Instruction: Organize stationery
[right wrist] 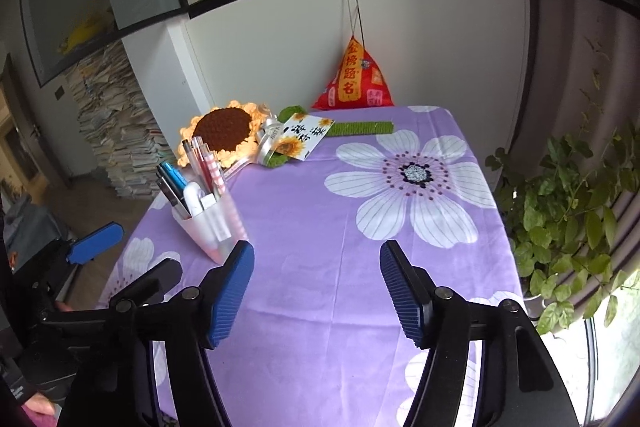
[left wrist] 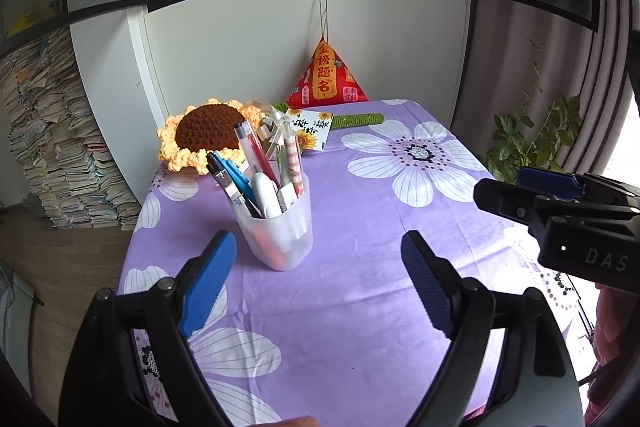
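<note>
A translucent white pen cup [left wrist: 280, 227] [right wrist: 212, 227] stands upright on the purple flowered tablecloth [left wrist: 352, 227] [right wrist: 320, 227]. It holds several pens [left wrist: 256, 163] [right wrist: 192, 171], among them blue, red and pink ones, and a white tube. My left gripper [left wrist: 318, 283] is open, nothing between its blue pads, just short of the cup. My right gripper [right wrist: 316, 291] is open too and holds nothing, with the cup to its left. From the left wrist view the right gripper [left wrist: 532, 195] shows at the right edge; the left gripper [right wrist: 96, 247] shows at the left of the right wrist view.
A crochet sunflower [left wrist: 204, 131] [right wrist: 224, 131] with a card and green stem [left wrist: 356, 119] lies at the table's back. A red pyramid cushion [left wrist: 326, 79] leans on the white wall. Paper stacks [left wrist: 52, 147] stand left; a potted plant [right wrist: 568, 219] stands right. Shelves with books hang above.
</note>
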`<state>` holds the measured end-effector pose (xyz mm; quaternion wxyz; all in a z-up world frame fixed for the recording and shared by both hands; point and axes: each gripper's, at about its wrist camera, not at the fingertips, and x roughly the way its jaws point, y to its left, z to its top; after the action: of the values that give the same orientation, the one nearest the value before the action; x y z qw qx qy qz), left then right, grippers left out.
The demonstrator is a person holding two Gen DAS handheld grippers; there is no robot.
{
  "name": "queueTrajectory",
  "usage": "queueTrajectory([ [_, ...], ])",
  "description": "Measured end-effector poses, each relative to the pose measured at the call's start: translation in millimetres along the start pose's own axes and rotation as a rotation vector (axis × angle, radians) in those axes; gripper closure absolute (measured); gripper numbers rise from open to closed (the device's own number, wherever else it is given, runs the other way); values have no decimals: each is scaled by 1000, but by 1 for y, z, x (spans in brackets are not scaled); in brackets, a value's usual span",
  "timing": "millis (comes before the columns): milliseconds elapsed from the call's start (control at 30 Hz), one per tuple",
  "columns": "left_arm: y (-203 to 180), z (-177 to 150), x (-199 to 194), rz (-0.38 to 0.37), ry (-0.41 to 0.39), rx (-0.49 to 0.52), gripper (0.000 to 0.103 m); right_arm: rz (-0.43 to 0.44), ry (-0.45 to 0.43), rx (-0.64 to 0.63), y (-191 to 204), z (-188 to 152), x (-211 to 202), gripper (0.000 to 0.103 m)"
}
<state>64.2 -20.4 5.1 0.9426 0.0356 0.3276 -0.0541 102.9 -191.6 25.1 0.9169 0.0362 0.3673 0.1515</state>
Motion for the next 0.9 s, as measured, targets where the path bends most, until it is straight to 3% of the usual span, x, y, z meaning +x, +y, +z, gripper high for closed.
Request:
queueTrajectory([
  [133,-2,4,-23,-1,-37,-23,18,-20,-29,-4,2,0,-27,37],
  [367,-4,-4,-67,-3,-133,-47,13,-20,-89,-30,14,-12,-77,27],
  [900,-9,-19,-122,11,-214,-55,6,-20,-164,-24,29,-38,-137,27],
])
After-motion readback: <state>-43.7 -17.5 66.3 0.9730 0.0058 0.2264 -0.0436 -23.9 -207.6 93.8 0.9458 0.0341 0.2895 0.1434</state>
